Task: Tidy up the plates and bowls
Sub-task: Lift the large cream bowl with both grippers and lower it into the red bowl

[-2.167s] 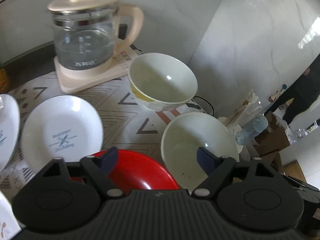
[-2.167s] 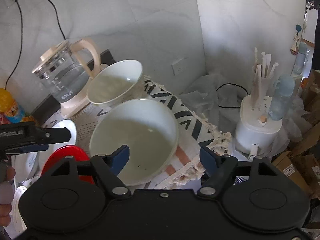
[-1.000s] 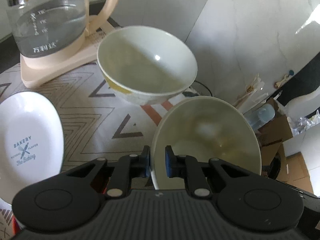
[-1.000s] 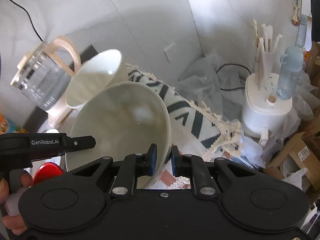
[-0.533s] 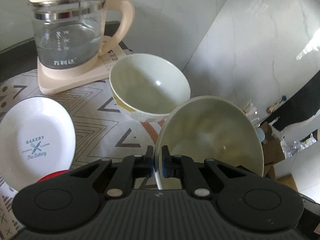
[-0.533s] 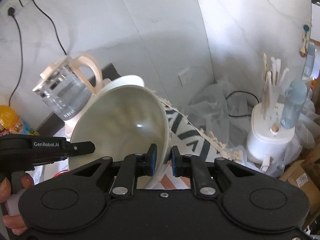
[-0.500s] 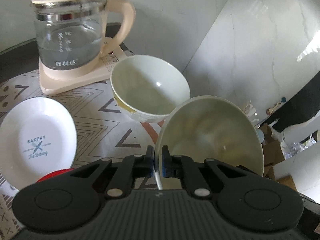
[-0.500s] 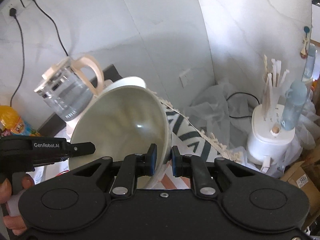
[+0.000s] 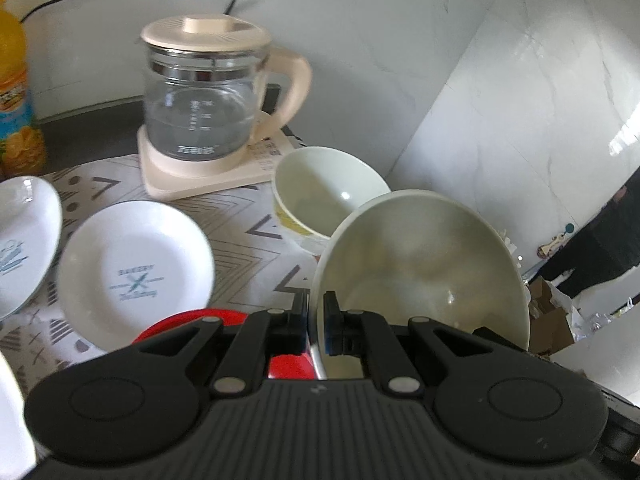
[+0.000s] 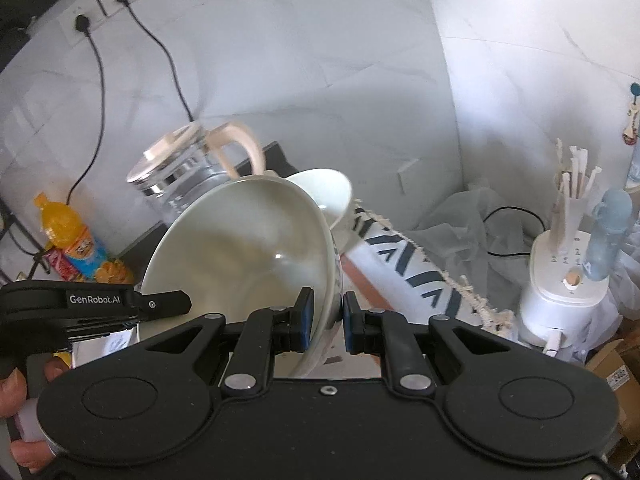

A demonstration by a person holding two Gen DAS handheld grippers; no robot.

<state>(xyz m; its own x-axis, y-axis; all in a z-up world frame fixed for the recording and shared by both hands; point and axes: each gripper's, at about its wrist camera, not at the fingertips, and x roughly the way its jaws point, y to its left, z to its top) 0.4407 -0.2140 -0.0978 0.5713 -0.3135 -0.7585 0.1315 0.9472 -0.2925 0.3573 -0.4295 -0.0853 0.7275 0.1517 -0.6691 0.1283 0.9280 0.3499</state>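
Against the marble-look wall, on the zigzag-patterned tablecloth [image 9: 248, 240], we are holding the wide pale-green ceramic bowl [image 9: 424, 268] tilted mid-frame, left gripper [image 9: 316, 320] and right gripper [image 10: 324, 318] both clamped on its rim. If either thin-rim pinch is slipping, the wide bowl may be dropping onto the smaller cream bowl [image 9: 326, 200] just behind it or the red plate [image 9: 192, 322] below.

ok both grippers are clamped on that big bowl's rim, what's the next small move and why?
Probably carry the large bowl a little forward and lower it into the smaller bowl near the kettle. The left hand-held gripper and right hand-held gripper each pinch its rim, it is tilted off the cloth, and the smaller bowl sits open just behind it. Whether it nests is unclear, since it looks wider.
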